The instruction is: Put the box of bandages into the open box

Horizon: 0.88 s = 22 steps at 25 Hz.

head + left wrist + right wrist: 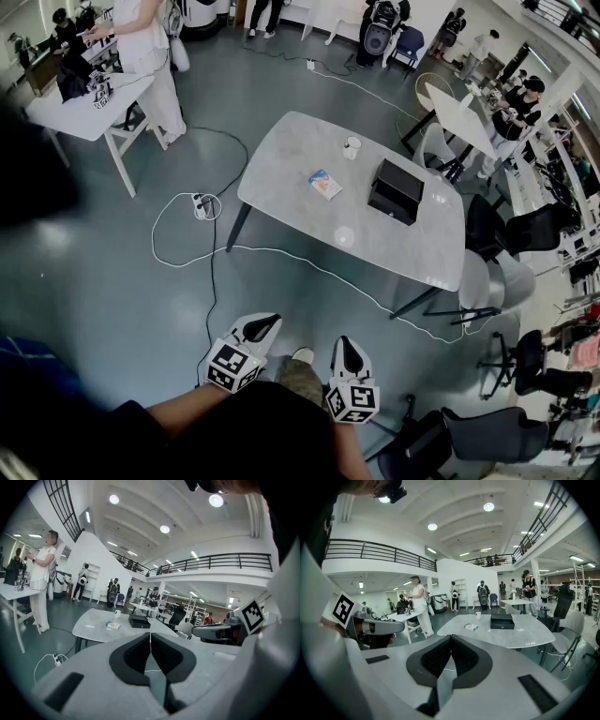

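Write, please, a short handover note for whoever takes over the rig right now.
Left gripper: shut, empty.
Right gripper: shut, empty.
Both are low by the person's body, away from the table.
Box of bandages: on the table, beside the open box, not touching it.
Done: nothing yet.
Left: approach, grasp the box of bandages, put it into the open box.

No legible text anywhere.
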Tool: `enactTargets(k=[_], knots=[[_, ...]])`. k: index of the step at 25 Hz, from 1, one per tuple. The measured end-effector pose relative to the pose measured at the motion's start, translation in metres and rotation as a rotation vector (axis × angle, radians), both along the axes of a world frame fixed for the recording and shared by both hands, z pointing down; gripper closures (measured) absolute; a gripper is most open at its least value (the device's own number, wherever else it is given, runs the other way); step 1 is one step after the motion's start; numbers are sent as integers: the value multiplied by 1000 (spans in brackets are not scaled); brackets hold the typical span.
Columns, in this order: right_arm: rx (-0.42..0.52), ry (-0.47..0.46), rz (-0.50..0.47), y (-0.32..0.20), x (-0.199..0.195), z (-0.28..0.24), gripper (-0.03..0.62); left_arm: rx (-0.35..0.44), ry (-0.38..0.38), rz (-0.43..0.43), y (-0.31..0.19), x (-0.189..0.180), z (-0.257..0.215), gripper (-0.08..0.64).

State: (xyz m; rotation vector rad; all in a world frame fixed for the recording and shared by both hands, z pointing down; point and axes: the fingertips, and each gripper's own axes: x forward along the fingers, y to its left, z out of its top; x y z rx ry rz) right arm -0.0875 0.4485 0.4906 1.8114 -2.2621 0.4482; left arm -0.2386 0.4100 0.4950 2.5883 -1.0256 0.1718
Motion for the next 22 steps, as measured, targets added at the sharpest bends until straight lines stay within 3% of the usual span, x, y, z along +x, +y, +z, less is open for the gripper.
enactTargets(k=[5, 11, 17, 22], knots=[[12, 5, -14, 12, -17, -7, 580, 33, -12, -25, 12, -15, -8, 538], [2, -57, -61, 1, -28, 1, 578, 16, -13, -9, 1, -9, -3, 538], [0, -93, -96, -55, -7, 18, 577, 25, -37, -54, -53, 8, 6, 538], [-21, -101, -145, -132, 25, 24, 577, 1, -73, -117, -129, 31, 11, 538]])
